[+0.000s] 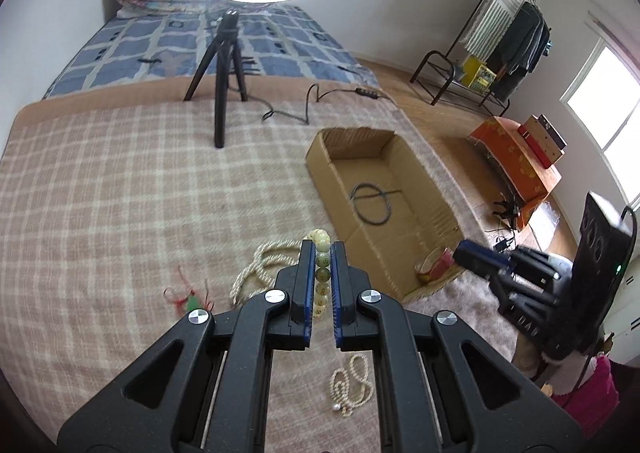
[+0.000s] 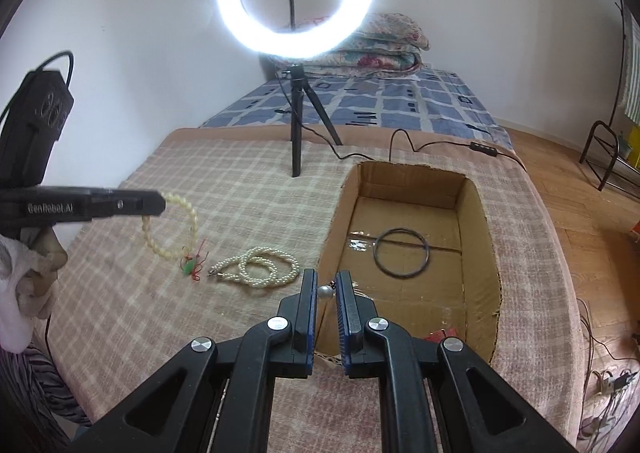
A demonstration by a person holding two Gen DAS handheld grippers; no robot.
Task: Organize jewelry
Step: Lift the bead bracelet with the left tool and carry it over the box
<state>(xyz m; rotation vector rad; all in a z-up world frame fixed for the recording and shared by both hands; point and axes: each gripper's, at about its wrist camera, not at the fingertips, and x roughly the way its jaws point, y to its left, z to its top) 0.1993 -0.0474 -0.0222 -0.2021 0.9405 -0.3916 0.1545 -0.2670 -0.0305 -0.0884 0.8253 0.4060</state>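
My left gripper (image 1: 322,249) is shut on a bracelet of cream and green beads (image 1: 319,236), which runs between its pads. In the right wrist view that bracelet (image 2: 188,213) hangs in a loop from the left gripper (image 2: 162,200) above the checked blanket, with a green and red tassel (image 2: 191,266) at its low end. My right gripper (image 2: 326,278) is shut on a small piece with a silver ball (image 2: 324,291), at the near left rim of the cardboard box (image 2: 478,213). The rest of that piece is hidden. A black ring (image 2: 401,251) lies in the box.
A twisted pearl necklace (image 2: 256,271) lies on the blanket left of the box. A thin pearl string (image 1: 352,383) lies near the front. A red item (image 1: 438,265) sits in the box's near corner. A ring light tripod (image 2: 296,125) and its cable (image 2: 404,141) stand behind.
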